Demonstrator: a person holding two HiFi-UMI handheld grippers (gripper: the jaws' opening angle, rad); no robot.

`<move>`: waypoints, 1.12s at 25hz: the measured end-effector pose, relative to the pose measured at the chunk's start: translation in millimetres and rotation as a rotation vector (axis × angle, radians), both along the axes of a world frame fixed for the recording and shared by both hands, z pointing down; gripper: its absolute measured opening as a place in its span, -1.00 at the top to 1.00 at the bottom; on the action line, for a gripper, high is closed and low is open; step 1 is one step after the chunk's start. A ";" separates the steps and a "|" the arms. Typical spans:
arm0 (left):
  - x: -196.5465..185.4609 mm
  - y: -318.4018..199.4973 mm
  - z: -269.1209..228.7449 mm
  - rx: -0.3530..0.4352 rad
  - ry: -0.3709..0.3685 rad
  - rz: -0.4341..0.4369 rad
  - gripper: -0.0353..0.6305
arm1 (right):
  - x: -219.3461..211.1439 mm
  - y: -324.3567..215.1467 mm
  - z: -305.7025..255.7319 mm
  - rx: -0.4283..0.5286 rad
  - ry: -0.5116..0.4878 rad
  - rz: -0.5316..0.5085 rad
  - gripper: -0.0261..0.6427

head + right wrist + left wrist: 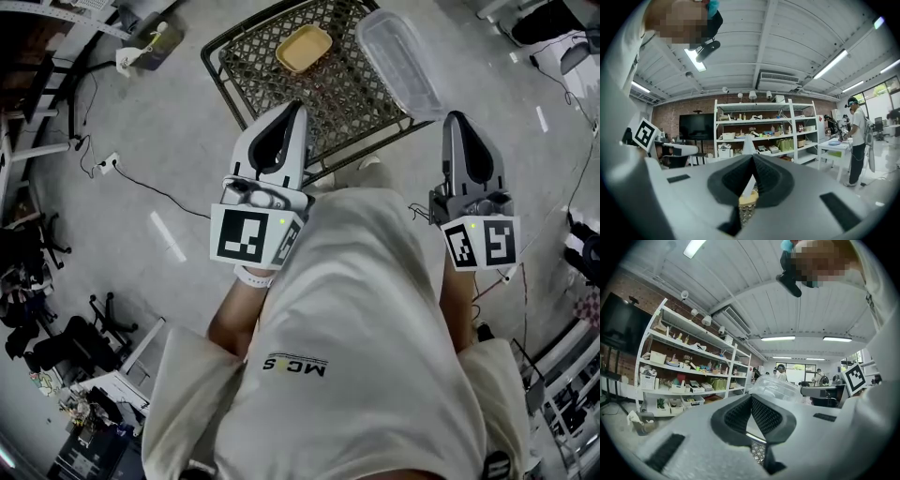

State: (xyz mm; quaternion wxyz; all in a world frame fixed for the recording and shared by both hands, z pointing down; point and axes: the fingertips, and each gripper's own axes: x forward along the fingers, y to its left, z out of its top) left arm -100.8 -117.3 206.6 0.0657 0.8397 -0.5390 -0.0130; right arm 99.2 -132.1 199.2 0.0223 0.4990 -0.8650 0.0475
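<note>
I read left gripper and right gripper shells as matt pale-grey plastic, faintly grainy up close. Pads black, dull, finely dimpled, rubbery look. Marker cubes matt, black print on white. Table dark metal lattice, low sheen. Tray yellow-tan plastic, smooth, matt. Clear container thin plastic, see-through, glossy. Shirt cream cloth, soft, creased. Floor grey concrete, smooth, dull, I'd say.
</note>
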 end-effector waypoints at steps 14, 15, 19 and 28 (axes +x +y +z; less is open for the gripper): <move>7.3 -2.8 -1.4 -0.005 0.003 0.024 0.82 | 6.3 2.5 -0.3 -0.008 -0.005 0.023 0.87; 6.9 -2.4 -1.9 -0.004 0.003 0.023 0.82 | 5.4 2.8 -0.3 -0.007 0.000 0.021 0.87; 5.6 -2.7 -1.7 -0.003 0.002 0.021 0.82 | 1.3 2.3 -0.4 -0.001 0.002 0.007 0.87; 5.3 -0.6 -4.8 -0.004 0.008 0.025 0.82 | -1.0 4.4 -6.7 0.002 0.005 -0.003 0.87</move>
